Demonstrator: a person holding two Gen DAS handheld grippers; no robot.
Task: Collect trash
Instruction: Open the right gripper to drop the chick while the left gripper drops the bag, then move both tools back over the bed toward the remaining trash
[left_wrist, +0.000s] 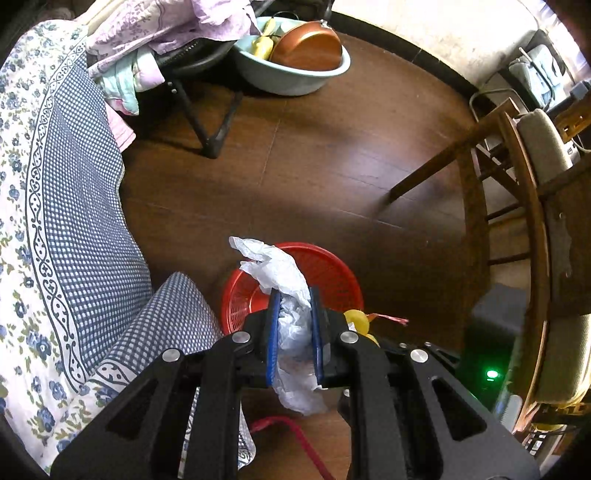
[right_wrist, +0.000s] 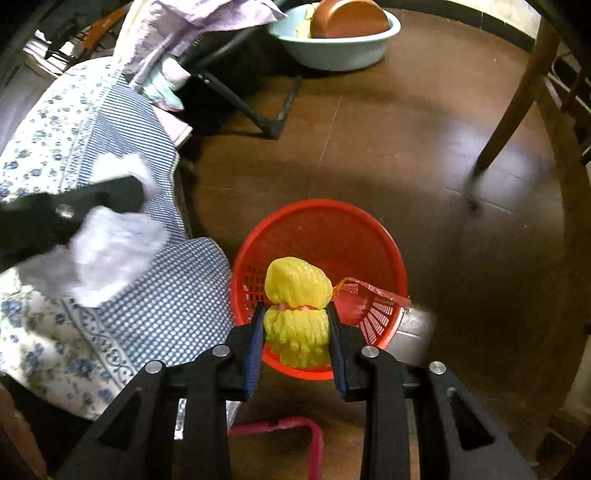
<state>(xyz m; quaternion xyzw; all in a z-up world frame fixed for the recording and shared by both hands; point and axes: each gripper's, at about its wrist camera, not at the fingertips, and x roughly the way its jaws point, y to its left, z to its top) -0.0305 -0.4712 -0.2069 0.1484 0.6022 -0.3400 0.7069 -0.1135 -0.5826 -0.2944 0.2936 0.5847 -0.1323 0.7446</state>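
Above the red mesh basket (right_wrist: 321, 258) on the wooden floor (right_wrist: 424, 147), the right gripper (right_wrist: 297, 328) clamps a yellow foam-net bundle (right_wrist: 297, 295) directly over the basket's bowl. The left gripper (left_wrist: 293, 332) pinches crumpled white plastic (left_wrist: 280, 273), which hangs beside the basket's rim nearest the checked bedspread (right_wrist: 159, 317), farther from centre.

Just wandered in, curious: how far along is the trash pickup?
Nothing visibly dropped yet: the red basket on the floor looks empty. In hand: the left gripper clamps crumpled white plastic, and the right gripper clamps a yellow net bundle above the basket. Left: releasing both inside.
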